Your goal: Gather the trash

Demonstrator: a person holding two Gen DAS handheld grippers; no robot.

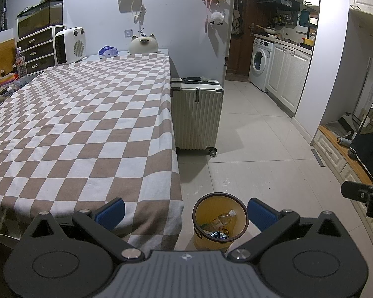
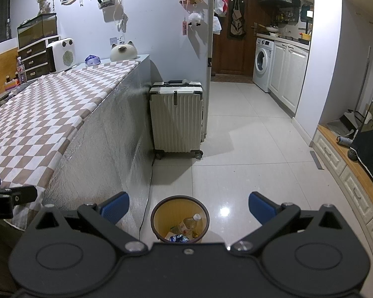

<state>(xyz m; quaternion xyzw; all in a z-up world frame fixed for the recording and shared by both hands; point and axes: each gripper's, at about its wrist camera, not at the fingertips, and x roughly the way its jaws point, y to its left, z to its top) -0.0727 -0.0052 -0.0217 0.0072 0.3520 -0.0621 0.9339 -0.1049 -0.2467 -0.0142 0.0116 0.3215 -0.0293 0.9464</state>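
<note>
Yellow bin [image 2: 180,221] holds a plastic bottle [image 2: 191,222] and wrappers

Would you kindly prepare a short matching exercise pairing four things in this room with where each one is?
Things:
1. plastic bottle
2. suitcase
3. cat-shaped ornament
4. washing machine

Places:
A. at the far end of the checkered table
B. inside the yellow bin
C. under the kitchen counter
D. on the floor beside the table's end

Pairs: 1-B, 2-D, 3-A, 4-C
</note>
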